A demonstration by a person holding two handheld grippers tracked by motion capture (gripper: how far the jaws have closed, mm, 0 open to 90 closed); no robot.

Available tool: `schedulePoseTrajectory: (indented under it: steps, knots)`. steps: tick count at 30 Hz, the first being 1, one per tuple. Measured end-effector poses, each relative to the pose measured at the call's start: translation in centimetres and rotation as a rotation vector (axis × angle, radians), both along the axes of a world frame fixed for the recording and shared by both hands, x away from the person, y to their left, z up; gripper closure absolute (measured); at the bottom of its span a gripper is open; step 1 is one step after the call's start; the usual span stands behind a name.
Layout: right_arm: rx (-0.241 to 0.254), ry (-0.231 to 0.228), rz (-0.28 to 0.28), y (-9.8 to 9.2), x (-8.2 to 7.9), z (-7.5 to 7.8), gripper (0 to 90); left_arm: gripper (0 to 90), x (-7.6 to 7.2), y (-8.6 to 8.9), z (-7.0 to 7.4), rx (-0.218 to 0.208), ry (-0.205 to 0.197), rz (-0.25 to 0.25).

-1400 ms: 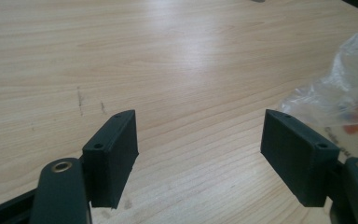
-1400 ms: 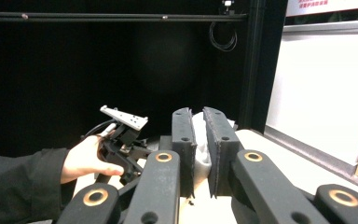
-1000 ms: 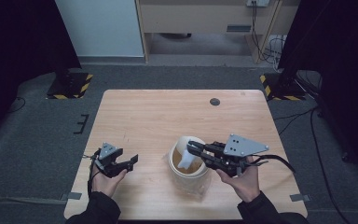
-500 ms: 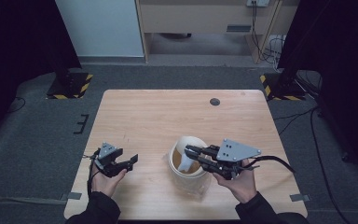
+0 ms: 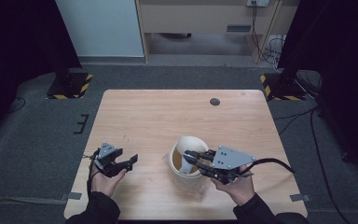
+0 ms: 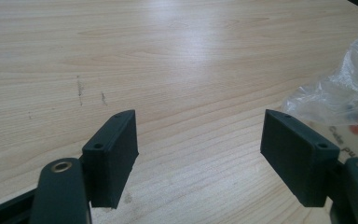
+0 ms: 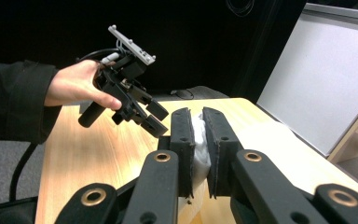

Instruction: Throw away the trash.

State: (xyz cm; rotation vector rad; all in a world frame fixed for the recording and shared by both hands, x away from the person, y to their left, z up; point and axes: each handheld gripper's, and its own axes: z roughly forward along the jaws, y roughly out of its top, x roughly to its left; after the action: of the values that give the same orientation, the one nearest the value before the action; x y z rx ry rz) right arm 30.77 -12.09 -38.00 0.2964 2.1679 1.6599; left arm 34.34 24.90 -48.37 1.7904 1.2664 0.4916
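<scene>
Two fingers (image 7: 195, 140) clamping white bag (image 7: 199, 144), contents unclear

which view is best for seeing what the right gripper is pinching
The right gripper view: the right gripper is closed on a thin white sheet, looking straight down the jaws. The high view shows that gripper at the rim of the cream paper cup, the pinch itself too small. The left gripper view shows clear plastic wrap at its edge.

high: overhead, facing forward-down, far | left view: close, low over tabletop (image 6: 177, 56) | right view: close, faces left tool (image 7: 151, 116) | shared: tabletop
</scene>
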Motion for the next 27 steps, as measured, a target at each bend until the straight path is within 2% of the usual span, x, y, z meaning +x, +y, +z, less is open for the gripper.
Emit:
schedulePoseTrajectory:
  steps: [5,9,21,27]
  knots:
    - [-0.002,-0.024,-0.007,-0.1,-0.1,0.0,83.3,27.0,0.0,0.0,0.0,0.001,0.002,-0.001]
    - [-0.029,-0.038,-0.005,0.1,-0.1,-0.4,83.4,27.0,0.0,0.0,0.0,0.000,0.001,-0.001]
    - [-0.071,0.011,0.011,0.6,-0.1,-1.1,82.6,27.0,0.0,0.0,0.0,0.000,0.004,-0.001]
    - [-0.081,0.016,0.016,0.6,-0.2,-1.1,83.1,27.0,0.0,0.0,0.0,0.001,0.005,-0.001]
